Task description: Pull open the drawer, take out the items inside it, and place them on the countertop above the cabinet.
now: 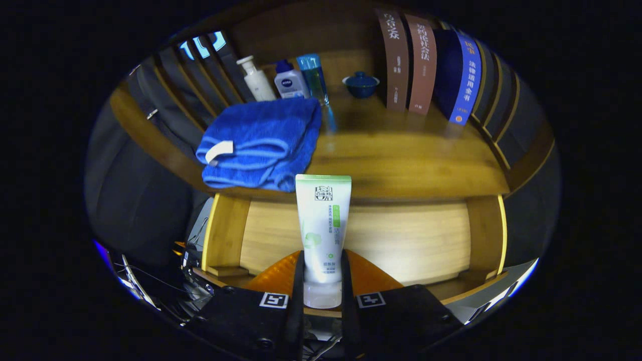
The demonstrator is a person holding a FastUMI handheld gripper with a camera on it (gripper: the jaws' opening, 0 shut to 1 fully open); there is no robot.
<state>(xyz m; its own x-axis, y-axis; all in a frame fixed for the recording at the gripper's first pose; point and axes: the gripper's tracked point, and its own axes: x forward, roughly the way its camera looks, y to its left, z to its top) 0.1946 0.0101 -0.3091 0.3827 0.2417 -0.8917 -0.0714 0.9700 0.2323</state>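
A white tube (322,228) with a green top band stands upright between my fingers, cap end down. My gripper (322,281) is shut on the tube near its lower part. Below and behind it lies the open wooden drawer (401,240), its pale bottom bare. Above the drawer runs the wooden countertop (401,160). A folded blue towel (261,145) lies on the countertop, just left of the tube's top and hanging slightly over the front edge.
At the back of the countertop stand a white pump bottle (255,77), a blue-capped bottle (290,81) and a clear blue bottle (313,77). A small dark blue lidded pot (360,84) sits beside several upright books (426,65).
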